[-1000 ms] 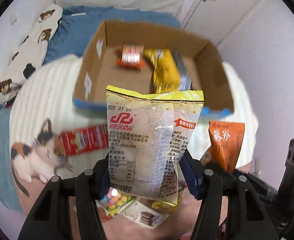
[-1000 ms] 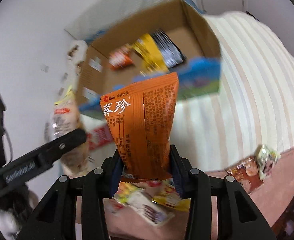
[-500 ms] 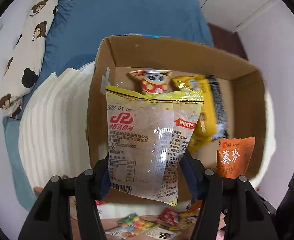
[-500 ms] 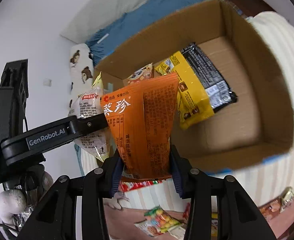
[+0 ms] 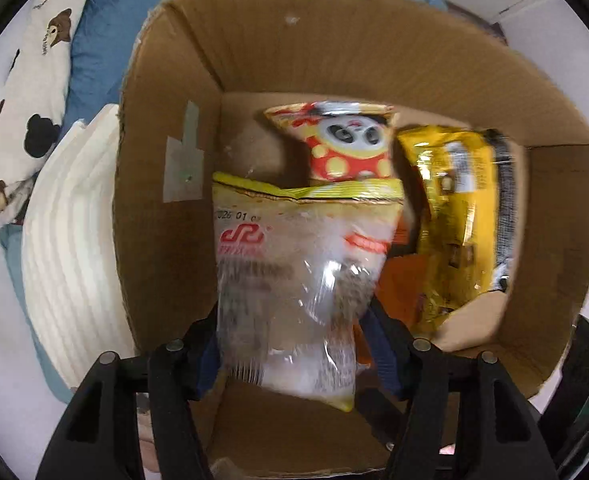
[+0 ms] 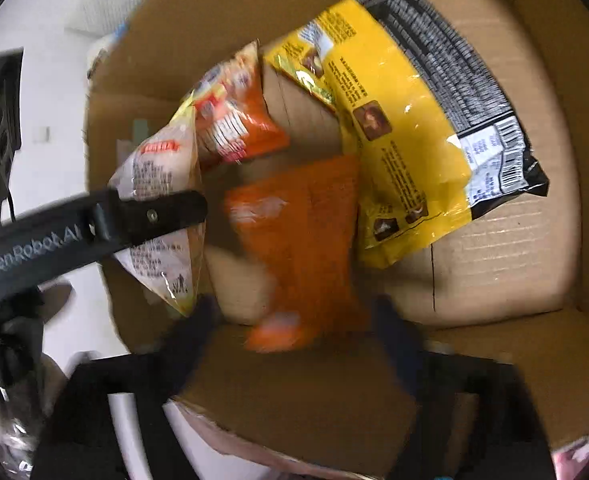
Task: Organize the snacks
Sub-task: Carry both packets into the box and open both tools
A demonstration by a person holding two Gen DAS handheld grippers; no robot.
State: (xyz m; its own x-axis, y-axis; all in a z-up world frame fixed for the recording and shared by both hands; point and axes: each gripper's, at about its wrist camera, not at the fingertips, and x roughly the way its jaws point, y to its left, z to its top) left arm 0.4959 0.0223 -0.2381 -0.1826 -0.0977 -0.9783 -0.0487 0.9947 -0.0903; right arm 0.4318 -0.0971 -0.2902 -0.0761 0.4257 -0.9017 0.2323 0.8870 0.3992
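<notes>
- Pointing steeply down into the open cardboard box (image 5: 166, 216), both grippers hang over its plain brown corrugated floor; a strip of pale tape sits on the inner left wall.
- Left gripper (image 5: 294, 344): its jaws have just been opening, and the clear crinkly packet (image 5: 298, 272) with the yellow top seam and red logo stands upright between the blue pads (image 5: 378, 344). The left pad looks to touch the film, while a sliver of gap shows at the right one, so the grip looks slack (motion blur keeps me from being firmer).
- Right gripper (image 6: 294, 320): its jaws have just been opening wide, and they stand well apart with the flat orange pouch (image 6: 298, 248) between and beyond them, touched by neither finger. The pouch is blurred and lies over the box floor, its right edge against the yellow bag (image 6: 390, 140).
- That yellow bag is glossy and long, lying on a black foil pack (image 6: 454, 80) with white print and a barcode.
- A small red-and-yellow pouch with a panda face (image 5: 346, 140) stands at the far wall, just behind the clear packet.
- Outside the box lie a ribbed cream blanket (image 5: 70, 240), blue bedding (image 5: 106, 40) and a white pillow with bear prints (image 5: 34, 60).
- From the right wrist view, one black finger of the left gripper crosses the clear packet's side.
</notes>
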